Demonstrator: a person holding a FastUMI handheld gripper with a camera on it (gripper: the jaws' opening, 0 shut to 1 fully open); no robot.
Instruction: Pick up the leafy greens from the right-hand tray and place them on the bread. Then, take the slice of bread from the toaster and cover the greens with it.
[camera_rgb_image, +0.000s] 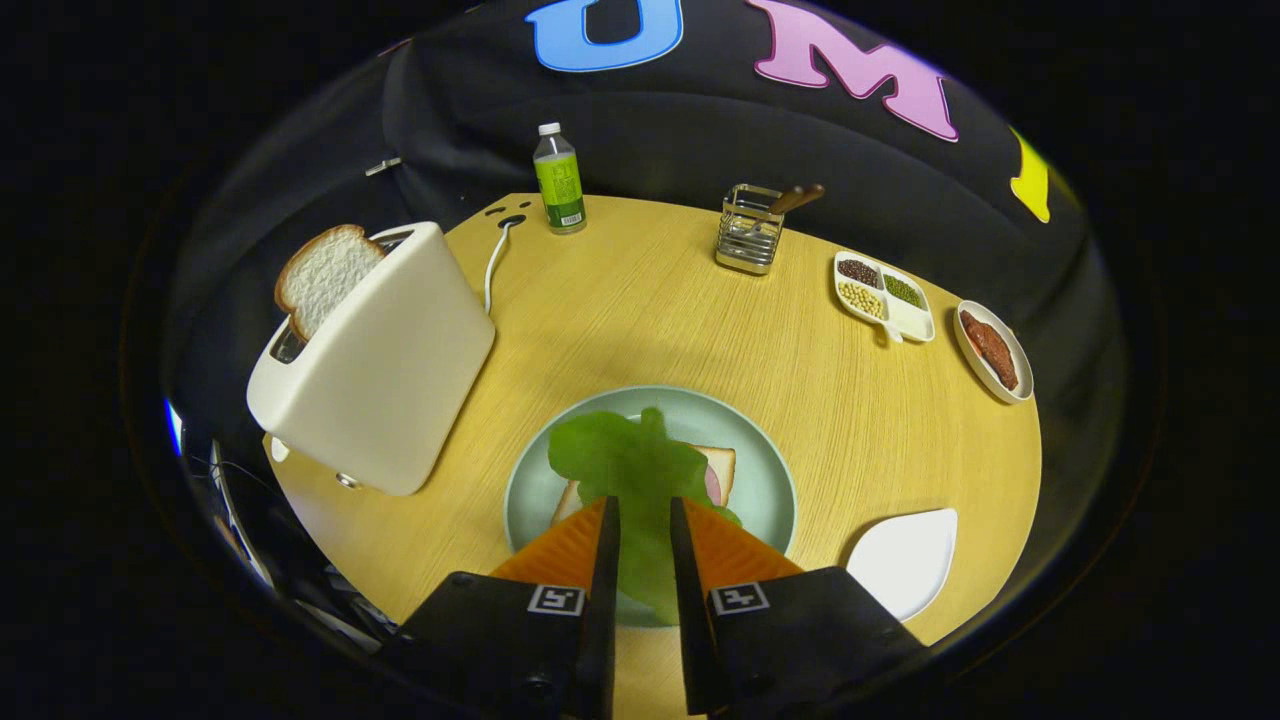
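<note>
My gripper (640, 505) is shut on the leafy greens (625, 465), which hang between the fingers and spread out just ahead of them. Under the greens lies a bread slice (718, 465) with a pink filling, on a pale green plate (760, 440). The greens hide most of that bread. To the left stands a cream toaster (385, 360) with a slice of bread (322, 275) sticking up out of its slot. Right of the fingers sits the white tray (905, 560), bare.
At the table's far side stand a green-labelled bottle (559, 180), a wire utensil holder (752, 232), a divided dish of beans (885, 295) and a small oval dish with reddish food (992, 350). The toaster's white cord (493, 265) runs to the back.
</note>
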